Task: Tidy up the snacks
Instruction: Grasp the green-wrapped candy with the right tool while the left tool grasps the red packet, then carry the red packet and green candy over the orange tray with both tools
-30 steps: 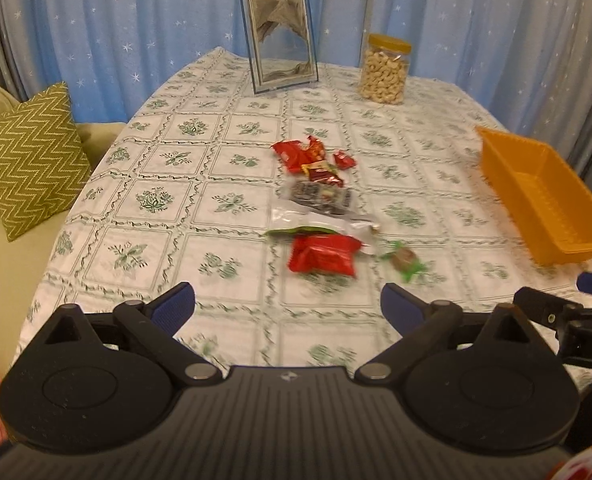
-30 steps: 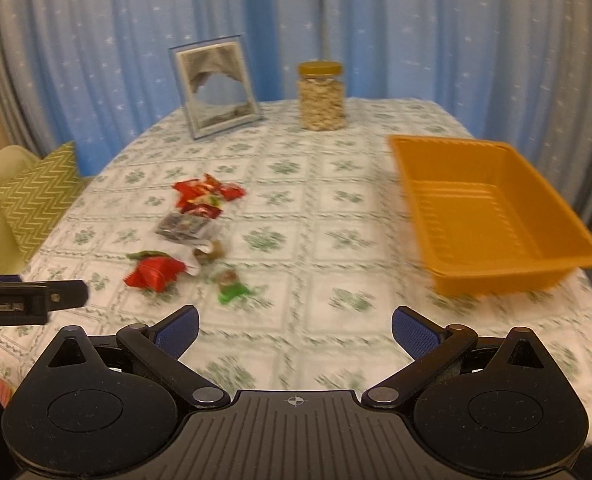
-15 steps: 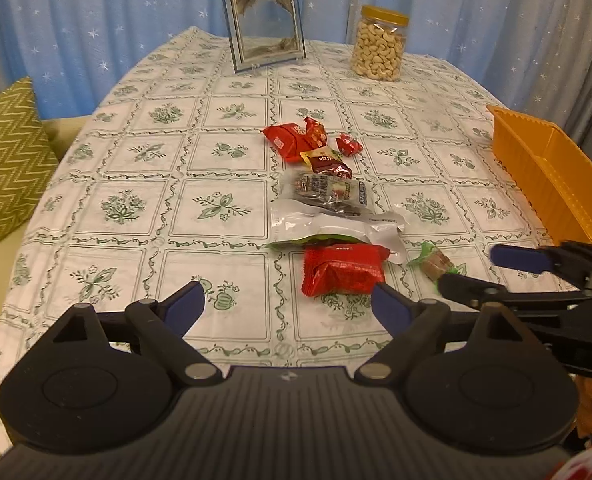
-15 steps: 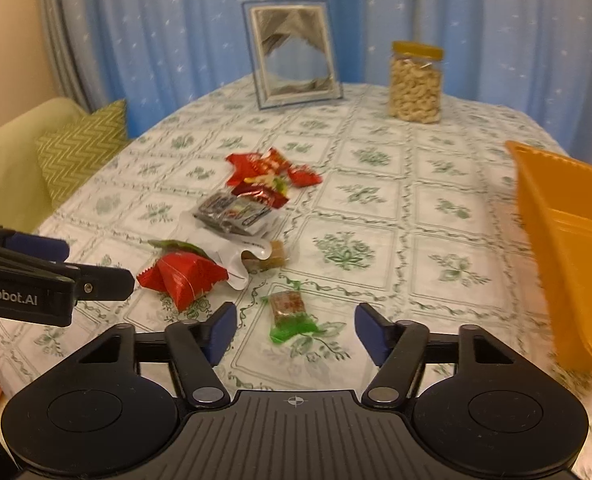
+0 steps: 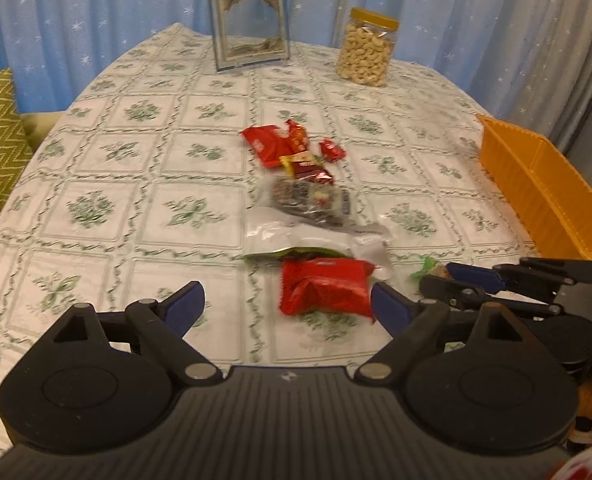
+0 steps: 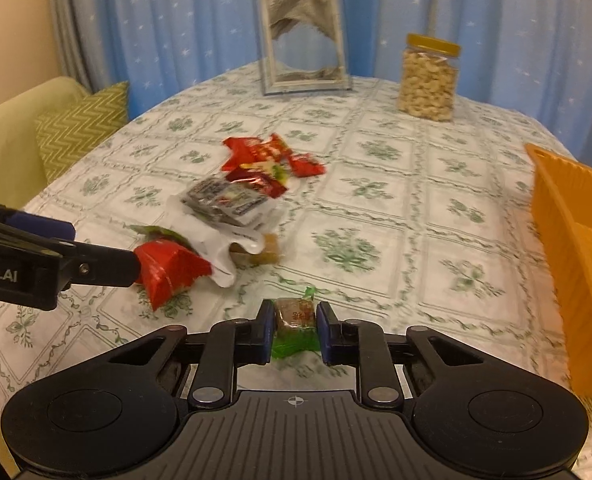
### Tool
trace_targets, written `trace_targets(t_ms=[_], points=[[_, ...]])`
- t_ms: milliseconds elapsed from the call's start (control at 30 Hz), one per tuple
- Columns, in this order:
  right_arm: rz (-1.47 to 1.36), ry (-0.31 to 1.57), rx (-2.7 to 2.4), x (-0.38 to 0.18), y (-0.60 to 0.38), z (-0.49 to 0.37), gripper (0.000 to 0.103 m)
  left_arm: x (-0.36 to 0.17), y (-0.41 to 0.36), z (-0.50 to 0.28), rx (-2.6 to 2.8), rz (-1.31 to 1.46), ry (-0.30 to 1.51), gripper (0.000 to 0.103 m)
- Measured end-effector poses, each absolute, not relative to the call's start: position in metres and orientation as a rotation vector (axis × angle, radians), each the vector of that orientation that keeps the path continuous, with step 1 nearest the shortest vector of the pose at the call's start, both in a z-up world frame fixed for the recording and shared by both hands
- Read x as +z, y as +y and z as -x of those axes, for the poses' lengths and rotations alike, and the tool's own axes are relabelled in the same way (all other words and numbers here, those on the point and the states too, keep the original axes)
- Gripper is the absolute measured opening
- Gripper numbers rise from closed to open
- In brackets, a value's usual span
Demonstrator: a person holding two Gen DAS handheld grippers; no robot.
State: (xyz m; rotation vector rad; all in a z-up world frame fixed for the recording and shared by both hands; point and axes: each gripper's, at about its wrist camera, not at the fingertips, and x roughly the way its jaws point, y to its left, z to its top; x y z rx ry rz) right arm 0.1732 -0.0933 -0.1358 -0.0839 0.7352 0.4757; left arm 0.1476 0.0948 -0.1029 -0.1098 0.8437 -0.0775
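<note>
The right gripper (image 6: 295, 332) is pinching the green-wrapped candy (image 6: 295, 323); the orange bin (image 6: 576, 264) is lying to its right, while the left gripper (image 5: 286, 306), jaws wide and empty, is hovering near the red packet (image 5: 326, 286).

At the left edge of your right wrist view, the left gripper (image 6: 52, 256) carries white lettering on its black side, cut off by the frame edge so that you can read only "bot.AI". The red packs (image 6: 256, 152), the clear bag (image 6: 228, 200) and the green candy (image 6: 295, 314) at lower centre all bear print, but it is too blurred and small to read. Nothing in your left wrist view is legible.
</note>
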Motion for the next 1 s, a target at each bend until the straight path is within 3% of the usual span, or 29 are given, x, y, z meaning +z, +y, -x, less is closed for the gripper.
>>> trace_targets(t_ms=[100, 333, 500, 633, 1000], points=[[0.045, 0.735, 0.428, -0.132, -0.11, -0.167, 0.022, -0.105, 0.087, -0.151, -0.093, 0.113, 0.835, 0.089], [-0.016, 0.754, 0.346, -0.13, -0.143, -0.15, 0.022, -0.116, 0.074, -0.16, -0.097, 0.077, 0.844, 0.075], [-0.021, 0.763, 0.328, -0.13, -0.149, -0.143, 0.022, -0.12, 0.073, -0.168, -0.113, 0.088, 0.848, 0.051], [-0.013, 0.758, 0.316, -0.127, -0.149, -0.14, 0.022, -0.117, 0.073, -0.167, -0.111, 0.102, 0.838, 0.04], [-0.036, 0.722, 0.296, -0.109, -0.156, -0.126, 0.022, -0.107, 0.056, -0.137, -0.1, 0.075, 0.834, 0.036]])
